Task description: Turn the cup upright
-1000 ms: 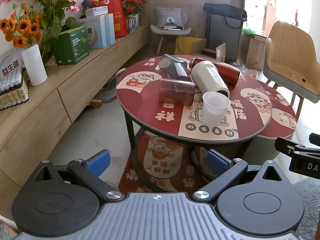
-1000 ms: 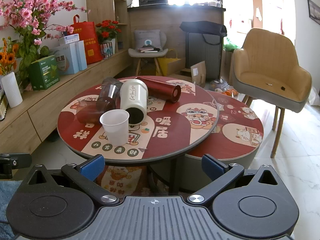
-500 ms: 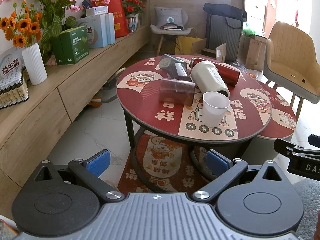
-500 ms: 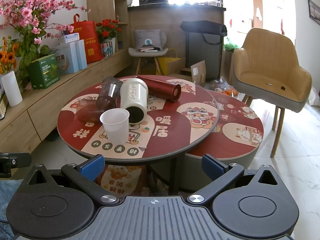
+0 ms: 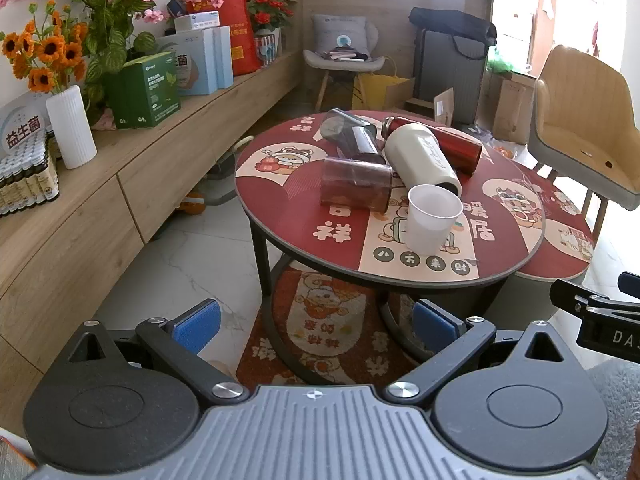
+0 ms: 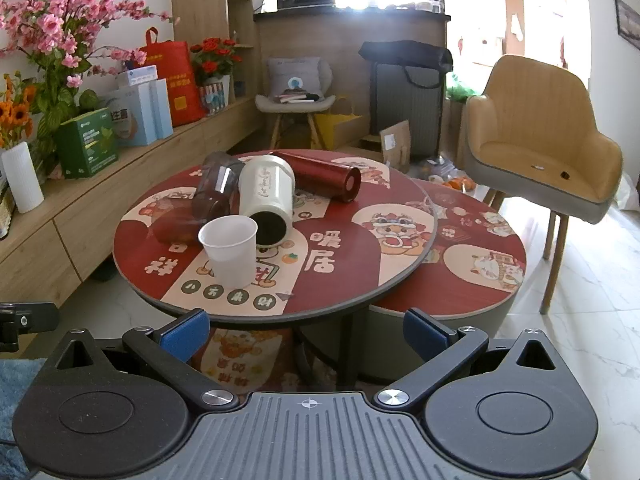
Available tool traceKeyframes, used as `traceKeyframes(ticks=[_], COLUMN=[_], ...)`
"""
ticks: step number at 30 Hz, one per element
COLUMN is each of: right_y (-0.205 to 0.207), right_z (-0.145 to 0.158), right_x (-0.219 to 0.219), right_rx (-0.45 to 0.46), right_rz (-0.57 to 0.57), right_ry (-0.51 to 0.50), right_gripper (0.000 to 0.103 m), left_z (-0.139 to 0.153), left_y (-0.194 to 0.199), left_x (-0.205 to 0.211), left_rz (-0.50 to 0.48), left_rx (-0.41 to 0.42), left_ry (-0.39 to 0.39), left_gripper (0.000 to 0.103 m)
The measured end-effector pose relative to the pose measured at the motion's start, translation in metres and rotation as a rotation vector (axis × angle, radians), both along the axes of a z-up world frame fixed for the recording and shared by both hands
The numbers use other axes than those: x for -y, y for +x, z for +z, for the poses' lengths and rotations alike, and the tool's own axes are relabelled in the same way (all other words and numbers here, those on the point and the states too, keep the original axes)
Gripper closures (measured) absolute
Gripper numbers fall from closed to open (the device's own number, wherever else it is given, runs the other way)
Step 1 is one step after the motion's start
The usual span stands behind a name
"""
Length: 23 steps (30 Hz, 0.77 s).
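White plastic cup: axis vertical, mouth up, ahead of both grippers | left gripper, right gripper: jaws apart, empty | round red printed table; marble-tile floor.

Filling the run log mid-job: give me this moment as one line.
left gripper: open, empty | right gripper: open, empty | white plastic cup: upright | cream tumbler, red flask, two tinted cups: lying | round table: unreached

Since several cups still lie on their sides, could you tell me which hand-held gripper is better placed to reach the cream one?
Probably the right hand-held gripper: the cream cup lies nearly straight ahead, its mouth facing it.
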State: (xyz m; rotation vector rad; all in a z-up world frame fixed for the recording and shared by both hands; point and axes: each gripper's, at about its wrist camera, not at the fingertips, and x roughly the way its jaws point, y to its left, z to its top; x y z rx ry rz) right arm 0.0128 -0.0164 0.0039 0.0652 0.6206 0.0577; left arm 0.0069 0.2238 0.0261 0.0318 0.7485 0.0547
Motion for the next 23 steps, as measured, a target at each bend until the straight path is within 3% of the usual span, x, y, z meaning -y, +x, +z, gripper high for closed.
traceKeyframes(ticks=[23], right_y=[-0.0003], right_z=[-0.0018], right_x=[0.0005], right_rx=[0.000], right_rz=[0.001], right_ry=[-0.002], right_gripper=[0.000], left_z=[0.0014], left_y=[-0.0021], left_x=[0.0007], left_rz=[0.004], left_rx=[0.007], left_ry=[-0.005], left_gripper=[0.000])
